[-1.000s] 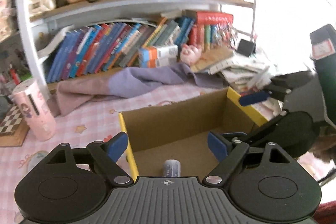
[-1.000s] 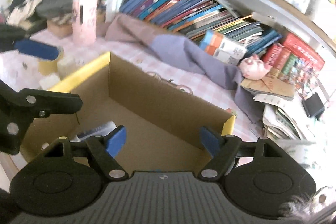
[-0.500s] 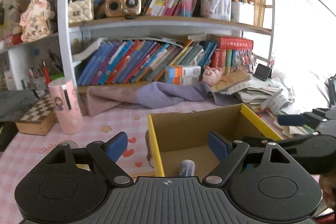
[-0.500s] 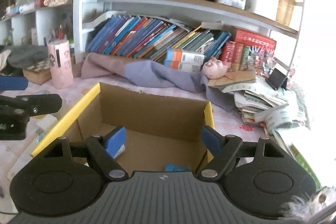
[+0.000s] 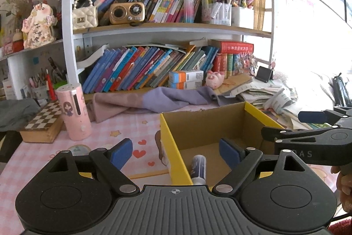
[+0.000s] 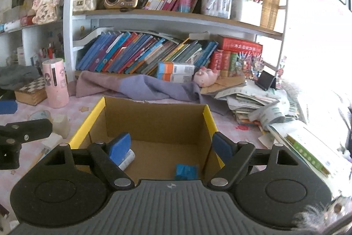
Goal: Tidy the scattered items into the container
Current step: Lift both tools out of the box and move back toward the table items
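Box (image 6: 154, 124) — stiff, light cardboard at centre frame, holding a tube (image 5: 199, 166) and blue packet (image 6: 186, 171); we would grip rigid items mid-body. Left gripper (image 5: 176, 152) and right gripper (image 6: 170, 145) — both wide, empty.

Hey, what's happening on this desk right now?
A person is tidying loose items into a cardboard box on the pink tablecloth. Both the left hand-held gripper and the right hand-held gripper are open and empty, held near the box. A small white tube and a blue packet already lie inside. A few pale items remain on the cloth left of the box.
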Demonstrator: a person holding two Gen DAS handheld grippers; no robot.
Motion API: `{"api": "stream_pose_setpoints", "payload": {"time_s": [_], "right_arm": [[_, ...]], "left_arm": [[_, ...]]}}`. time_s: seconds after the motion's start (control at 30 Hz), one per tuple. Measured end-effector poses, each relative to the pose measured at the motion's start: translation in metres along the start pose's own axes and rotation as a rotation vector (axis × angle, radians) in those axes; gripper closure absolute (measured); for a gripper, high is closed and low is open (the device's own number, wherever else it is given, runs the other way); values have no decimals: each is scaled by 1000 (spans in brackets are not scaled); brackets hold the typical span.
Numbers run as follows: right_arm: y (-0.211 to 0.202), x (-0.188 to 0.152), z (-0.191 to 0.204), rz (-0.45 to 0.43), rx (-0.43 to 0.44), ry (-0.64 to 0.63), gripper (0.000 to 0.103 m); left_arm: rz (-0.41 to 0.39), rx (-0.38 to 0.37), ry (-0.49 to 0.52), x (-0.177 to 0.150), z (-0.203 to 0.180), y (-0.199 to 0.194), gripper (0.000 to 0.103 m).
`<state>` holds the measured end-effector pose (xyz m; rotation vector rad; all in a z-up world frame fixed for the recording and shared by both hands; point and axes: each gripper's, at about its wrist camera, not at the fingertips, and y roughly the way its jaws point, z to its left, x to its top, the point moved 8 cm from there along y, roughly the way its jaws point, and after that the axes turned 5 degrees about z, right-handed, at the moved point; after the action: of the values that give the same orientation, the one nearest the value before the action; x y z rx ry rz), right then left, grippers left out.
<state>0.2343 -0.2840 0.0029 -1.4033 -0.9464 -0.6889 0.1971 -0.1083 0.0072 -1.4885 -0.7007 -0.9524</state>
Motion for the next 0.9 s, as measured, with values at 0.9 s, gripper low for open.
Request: {"api": "stream_pose_setpoints", "payload": {"time_s": [0.9], "right_arm": [[-98,-96,81,112,-71,109,21]], "left_arm": [[83,-20,0,-88,60,-86,15]]}}
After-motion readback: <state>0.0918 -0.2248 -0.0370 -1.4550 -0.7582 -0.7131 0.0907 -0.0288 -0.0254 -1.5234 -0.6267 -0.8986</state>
